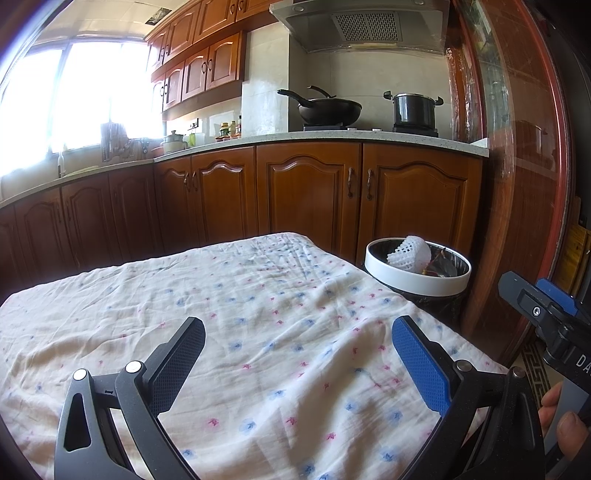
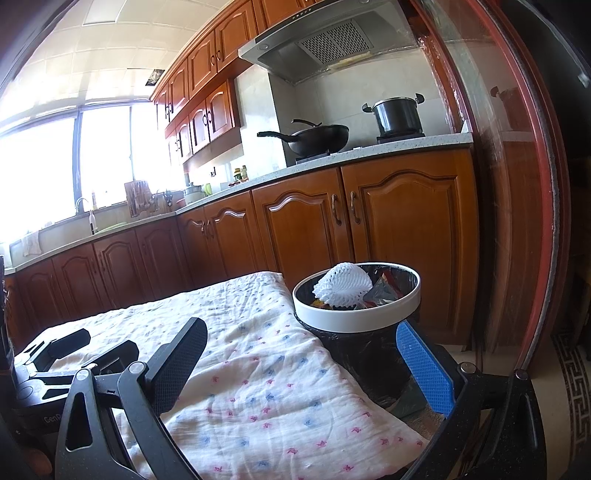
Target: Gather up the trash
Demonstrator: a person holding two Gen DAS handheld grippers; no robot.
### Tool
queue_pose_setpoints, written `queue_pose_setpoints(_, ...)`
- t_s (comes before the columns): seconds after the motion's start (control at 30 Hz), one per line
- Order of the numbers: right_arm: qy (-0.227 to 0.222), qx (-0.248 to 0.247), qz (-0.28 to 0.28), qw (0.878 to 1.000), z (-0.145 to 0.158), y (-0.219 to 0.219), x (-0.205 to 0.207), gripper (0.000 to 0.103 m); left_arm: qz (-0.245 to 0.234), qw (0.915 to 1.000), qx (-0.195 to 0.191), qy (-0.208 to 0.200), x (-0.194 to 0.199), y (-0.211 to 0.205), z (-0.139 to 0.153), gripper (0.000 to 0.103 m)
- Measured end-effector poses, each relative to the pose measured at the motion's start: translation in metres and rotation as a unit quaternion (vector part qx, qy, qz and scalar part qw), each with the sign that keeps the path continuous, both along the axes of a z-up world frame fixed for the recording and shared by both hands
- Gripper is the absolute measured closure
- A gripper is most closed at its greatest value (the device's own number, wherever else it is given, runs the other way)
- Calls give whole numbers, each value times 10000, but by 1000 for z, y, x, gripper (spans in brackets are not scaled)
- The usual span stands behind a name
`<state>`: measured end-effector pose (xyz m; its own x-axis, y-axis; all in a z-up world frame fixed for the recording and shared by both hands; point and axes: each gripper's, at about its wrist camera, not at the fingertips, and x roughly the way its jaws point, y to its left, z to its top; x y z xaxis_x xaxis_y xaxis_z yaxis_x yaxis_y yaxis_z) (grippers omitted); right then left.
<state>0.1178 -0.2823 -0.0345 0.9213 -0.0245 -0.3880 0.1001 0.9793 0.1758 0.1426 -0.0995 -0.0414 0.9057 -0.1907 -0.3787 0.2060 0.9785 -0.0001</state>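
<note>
Warm brown wooden cabinets (image 1: 306, 192) with arched raised panels run under a pale speckled stone counter (image 1: 369, 139), where a black wok (image 1: 328, 109) and a dark lidded pot (image 1: 413, 110) sit beneath a steel range hood (image 1: 362, 26) with a perforated grille. Nearer, the table (image 1: 258, 332) wears a wrinkled white muslin cloth printed with small blue and pink flowers. Just beside its far right corner stands a round trash bin (image 1: 417, 280) with a smooth white rim and a black liner; a white foam fruit net (image 1: 410, 253) lies on top of crumpled wrappers inside. The left claw (image 1: 297, 363) hangs over the cloth, spread wide and holding nothing, one pad black and cross-hatched, the other blue. The right claw (image 2: 301, 363) is likewise wide and bare, its blue pad before the bin's side. Partial lettering reads "DA" on one handle and "GenR" on the other.
</note>
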Motion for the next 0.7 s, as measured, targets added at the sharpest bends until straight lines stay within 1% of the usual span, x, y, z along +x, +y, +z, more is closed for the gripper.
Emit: queue_pose_setpoints(0.7, 11, -2, 21, 10000, -3, 1, 2, 0, 8, 10000, -17, 8, 0, 2, -1, 1)
